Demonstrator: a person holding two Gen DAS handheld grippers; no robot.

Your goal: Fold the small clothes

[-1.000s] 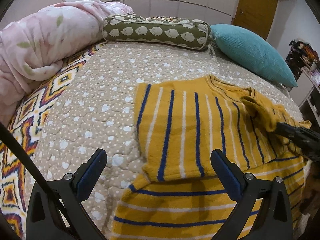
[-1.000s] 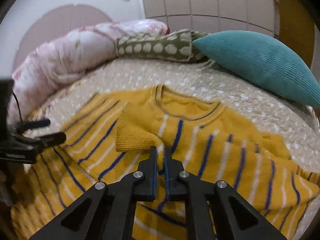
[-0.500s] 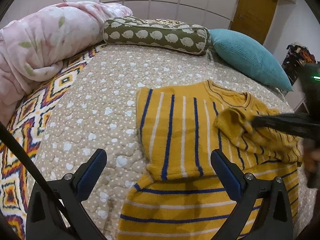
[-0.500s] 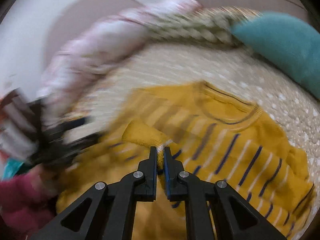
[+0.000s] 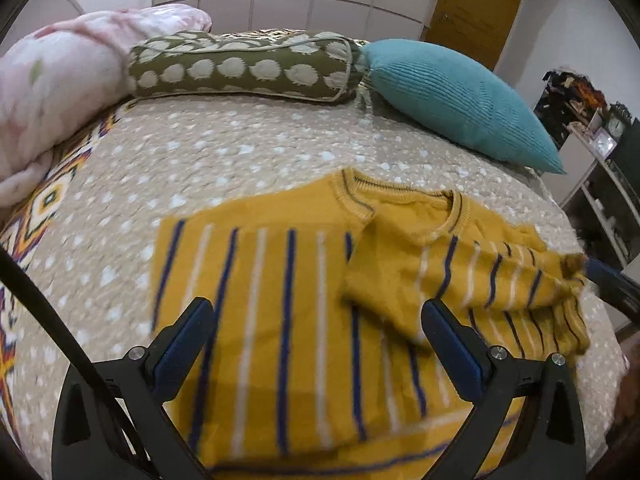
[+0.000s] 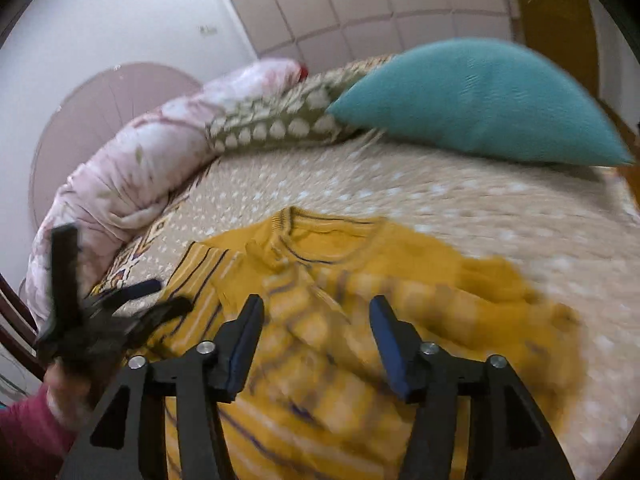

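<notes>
Yellow sweater (image 5: 304,312) lies flat on the bed (image 5: 240,152), one sleeve (image 5: 460,280) folded across it. The right tool (image 6: 316,340) has just been opening, with nothing between its jaws. The left tool (image 5: 316,340) is spread wide and empty. The loose sleeve may slide back, because knit cloth is springy.

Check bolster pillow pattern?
Olive green bolster pillow with pale blob-like motifs; clearest in left wrist view.

Motion-blurred yellow striped sweater (image 6: 360,320), hem beyond the bottom edge

even indoor light, motion blur, fisheye-bent edges.
</notes>
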